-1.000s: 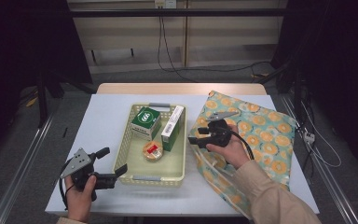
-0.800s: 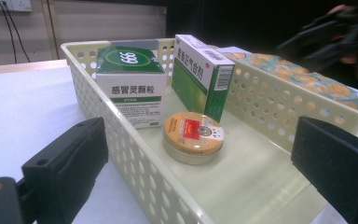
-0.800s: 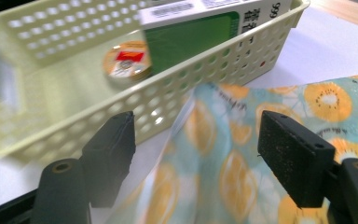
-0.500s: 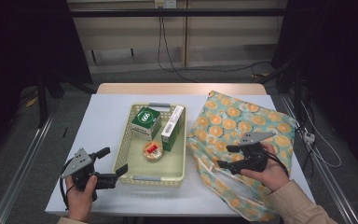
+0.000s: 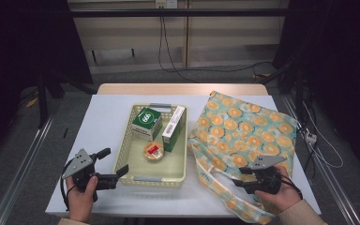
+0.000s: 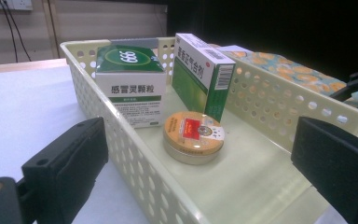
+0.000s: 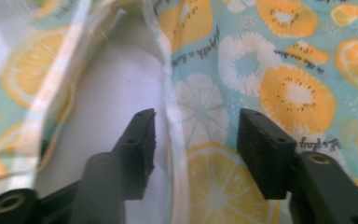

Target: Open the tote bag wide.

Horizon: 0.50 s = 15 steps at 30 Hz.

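Right gripper (image 7: 193, 140) held wide over the fruit-print bag (image 5: 243, 136), the bag's pale rim (image 7: 175, 126) running up between the jaws (untouched by either). Left gripper (image 6: 200, 163) also wide, straddling the basket's (image 6: 279, 107) near corner; ahead inside, round tin (image 6: 194, 136), green box (image 6: 128, 84), tall carton (image 6: 200, 70).

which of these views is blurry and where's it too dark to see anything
Right gripper view: the near jaws and the left part of the fruit-print bag are soft, the cloth farther right sharper. Left gripper view: the tin and boxes are crisp, the jaws blurred. High view: the table is evenly lit, the surroundings nearly black.
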Tool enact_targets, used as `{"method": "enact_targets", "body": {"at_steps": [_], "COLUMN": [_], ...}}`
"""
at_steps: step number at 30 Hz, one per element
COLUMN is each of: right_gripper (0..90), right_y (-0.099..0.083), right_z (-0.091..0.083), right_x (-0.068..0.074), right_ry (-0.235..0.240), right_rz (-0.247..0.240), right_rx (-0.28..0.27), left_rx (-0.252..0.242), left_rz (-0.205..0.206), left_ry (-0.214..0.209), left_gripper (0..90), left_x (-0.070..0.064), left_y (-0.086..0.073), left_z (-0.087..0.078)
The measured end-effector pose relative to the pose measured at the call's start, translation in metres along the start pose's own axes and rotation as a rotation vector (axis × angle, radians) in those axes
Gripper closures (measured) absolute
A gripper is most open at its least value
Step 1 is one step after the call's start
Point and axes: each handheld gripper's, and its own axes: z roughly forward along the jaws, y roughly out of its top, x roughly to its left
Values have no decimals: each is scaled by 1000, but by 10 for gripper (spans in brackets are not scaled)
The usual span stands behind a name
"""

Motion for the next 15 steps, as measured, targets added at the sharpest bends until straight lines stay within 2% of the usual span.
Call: {"method": "enact_targets", "body": {"at_steps": [1,2,7,8,11,13,15], "right_gripper": [584,584,843,866,891,898,900], "right_y": [0,0,5,7,11,15,19], "right_z": [3,3,6,7,7,8,10], "right_x": [-1,-1,-2,-4,-8,-15,-23], "right_ry": [-17,-17,-7,-29,-33,-41,-68], "right_rz": [-11,-11,-35,-35,-21,-11,-3], "right_rx": [-5,-5,3,8,1,-10,-18], "left_rx": [1,0,3,3,-1,3,3], "left_rz": [2,5,4,3,3,4,4], "left_ry": [-2,-4,-3,-4,-6,-4,-4], "left_gripper": [37,37,37,37,37,37,37], "left_x": [-1,-1,-1,-1,0,0,0], "left_y": [0,1,0,0,0,0,-1], "left_z": [0,0,0,0,0,0,0]}}
